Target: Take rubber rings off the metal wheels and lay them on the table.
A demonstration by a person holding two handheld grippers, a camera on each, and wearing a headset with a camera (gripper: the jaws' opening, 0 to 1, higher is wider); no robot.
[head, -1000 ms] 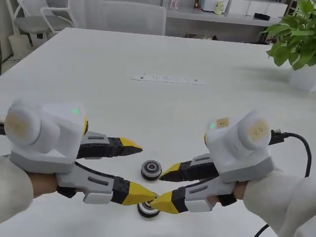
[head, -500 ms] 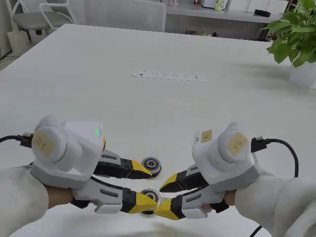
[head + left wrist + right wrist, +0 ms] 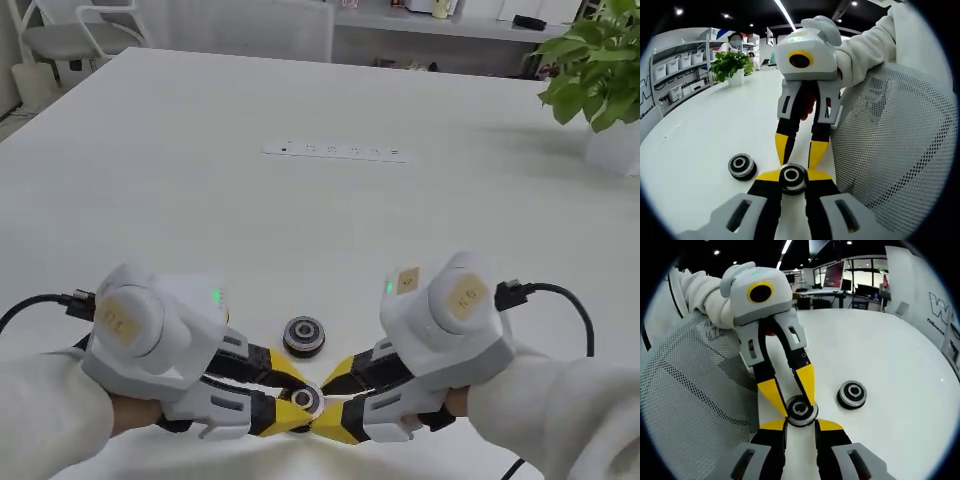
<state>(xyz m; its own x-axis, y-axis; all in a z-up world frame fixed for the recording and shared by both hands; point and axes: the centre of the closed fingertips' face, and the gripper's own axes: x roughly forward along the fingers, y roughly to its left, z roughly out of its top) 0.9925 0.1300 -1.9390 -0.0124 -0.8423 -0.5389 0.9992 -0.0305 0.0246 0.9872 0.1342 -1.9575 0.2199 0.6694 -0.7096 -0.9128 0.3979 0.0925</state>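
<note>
A metal wheel with a black rubber ring (image 3: 305, 401) lies near the table's front edge. My left gripper (image 3: 287, 393) is shut on it, a yellow tip on each side (image 3: 792, 178). My right gripper (image 3: 335, 398) faces it from the other side. It is open about a wheel's width, and its fingertips (image 3: 782, 149) reach the wheel's far rim. In the right gripper view the same wheel (image 3: 801, 410) sits just beyond my right gripper (image 3: 801, 426), with the left gripper's fingertips (image 3: 807, 381) against it. A second wheel (image 3: 303, 336) (image 3: 742, 166) (image 3: 852, 394) lies loose a little farther out.
A white power strip (image 3: 335, 151) lies flat mid-table. A potted plant (image 3: 600, 70) stands at the far right. A cable (image 3: 560, 300) trails from the right gripper. A mesh chair back (image 3: 900, 150) is close behind the table's front edge.
Both grippers have come down and toward each other at the near wheel. The left jaws have narrowed from wide open onto the wheel. The right gripper's opening looks much the same.
</note>
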